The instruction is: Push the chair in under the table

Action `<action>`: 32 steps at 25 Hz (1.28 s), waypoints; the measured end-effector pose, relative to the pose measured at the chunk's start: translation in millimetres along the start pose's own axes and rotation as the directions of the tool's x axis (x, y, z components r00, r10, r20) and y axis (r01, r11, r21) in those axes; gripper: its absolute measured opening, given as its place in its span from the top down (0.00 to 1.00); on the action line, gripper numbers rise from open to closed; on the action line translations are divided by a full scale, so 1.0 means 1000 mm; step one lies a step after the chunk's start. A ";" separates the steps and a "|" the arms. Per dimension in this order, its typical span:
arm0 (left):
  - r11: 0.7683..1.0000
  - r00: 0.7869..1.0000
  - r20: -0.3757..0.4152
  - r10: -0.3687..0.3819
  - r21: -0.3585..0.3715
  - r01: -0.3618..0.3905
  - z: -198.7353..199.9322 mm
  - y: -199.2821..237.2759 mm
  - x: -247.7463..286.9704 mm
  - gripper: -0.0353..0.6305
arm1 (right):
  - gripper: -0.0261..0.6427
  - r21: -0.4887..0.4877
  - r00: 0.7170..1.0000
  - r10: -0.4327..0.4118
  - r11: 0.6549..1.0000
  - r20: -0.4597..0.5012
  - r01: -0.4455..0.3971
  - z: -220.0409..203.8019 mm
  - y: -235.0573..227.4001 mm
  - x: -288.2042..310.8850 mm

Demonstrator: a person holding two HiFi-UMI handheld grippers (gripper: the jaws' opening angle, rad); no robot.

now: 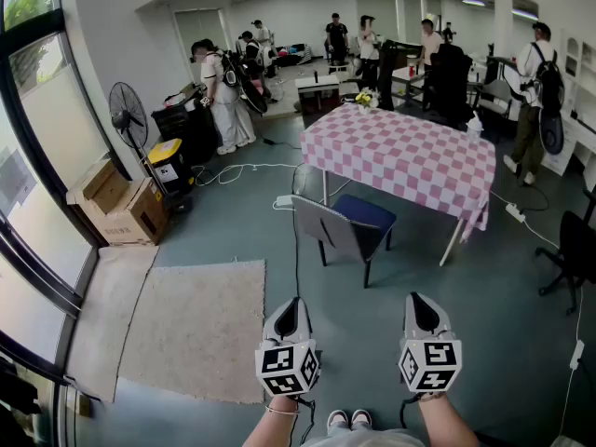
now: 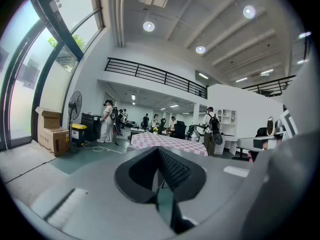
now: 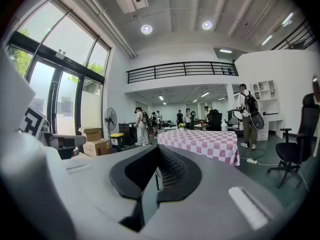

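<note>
In the head view a chair [image 1: 343, 227] with a grey back and a blue seat stands on the floor. It is pulled out from the near left side of a table [image 1: 407, 154] covered by a pink-and-white checked cloth. My left gripper [image 1: 290, 309] and right gripper [image 1: 422, 304] are held side by side, well short of the chair. Both are shut with nothing between the jaws. The left gripper view shows the shut left gripper [image 2: 159, 156] with the table [image 2: 168, 142] far beyond it. In the right gripper view the right gripper [image 3: 157, 155] is shut, and the table [image 3: 201, 143] lies ahead.
A beige rug [image 1: 193, 329] lies at my left, with cardboard boxes [image 1: 122, 209], a yellow-lidded bin [image 1: 169, 162] and a standing fan [image 1: 128, 119] along the window wall. A black office chair [image 1: 571, 250] stands at the right. Cables cross the floor near the table. Several people stand at the back.
</note>
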State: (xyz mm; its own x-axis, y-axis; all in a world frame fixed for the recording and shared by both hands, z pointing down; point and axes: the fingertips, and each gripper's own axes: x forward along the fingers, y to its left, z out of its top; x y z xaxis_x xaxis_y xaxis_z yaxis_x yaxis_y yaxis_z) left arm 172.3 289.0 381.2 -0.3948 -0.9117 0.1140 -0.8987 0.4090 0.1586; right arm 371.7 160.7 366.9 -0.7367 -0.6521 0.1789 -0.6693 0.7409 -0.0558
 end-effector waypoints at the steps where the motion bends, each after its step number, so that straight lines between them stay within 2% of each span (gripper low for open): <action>1: 1.000 1.000 0.000 0.000 0.001 0.000 0.001 0.001 -0.001 0.95 | 0.95 0.001 1.000 0.001 1.000 -0.002 -0.001 0.000 0.001 -0.001; 11: 1.000 1.000 -0.011 0.003 0.003 -0.003 -0.002 0.006 -0.006 0.95 | 0.95 -0.006 1.000 0.000 1.000 -0.009 0.000 -0.003 0.008 -0.004; 17: 1.000 1.000 -0.022 -0.003 0.003 0.003 -0.003 0.004 -0.007 0.94 | 0.95 0.050 1.000 0.027 0.998 -0.005 -0.026 -0.006 0.010 -0.004; 24: 1.000 0.999 -0.028 -0.016 0.015 0.016 0.006 0.003 -0.009 0.94 | 0.94 0.032 0.999 0.026 0.999 0.019 -0.027 0.004 0.011 -0.004; 25: 1.000 0.999 -0.028 -0.023 0.017 0.024 0.008 0.002 -0.008 0.94 | 0.93 0.029 0.999 0.030 0.999 0.025 -0.031 0.006 0.011 -0.004; 26: 0.999 0.999 -0.029 -0.031 0.016 0.032 0.009 0.001 -0.007 0.87 | 0.92 0.028 0.999 0.035 0.999 0.030 -0.035 0.008 0.012 -0.003; 27: 0.999 0.999 -0.030 -0.037 0.014 0.038 0.009 0.000 -0.006 0.85 | 0.90 0.027 0.999 0.038 0.999 0.032 -0.039 0.008 0.012 -0.002; 30: 0.999 0.999 -0.035 -0.041 0.018 0.041 0.009 0.000 -0.003 0.85 | 0.82 0.029 0.999 0.041 0.999 0.034 -0.042 0.010 0.012 0.000; 32: 0.999 0.998 -0.042 -0.044 0.023 0.045 0.008 0.000 -0.002 0.81 | 0.79 0.031 0.999 0.040 0.999 0.033 -0.041 0.012 0.012 0.002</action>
State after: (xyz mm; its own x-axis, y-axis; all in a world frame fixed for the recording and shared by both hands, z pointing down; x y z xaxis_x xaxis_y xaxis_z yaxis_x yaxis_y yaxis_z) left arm 171.4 290.3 373.0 -0.3468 -0.9261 0.1484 -0.9194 0.3669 0.1413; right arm 361.1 166.3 354.8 -0.7656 -0.6270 0.1440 -0.6413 0.7616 -0.0937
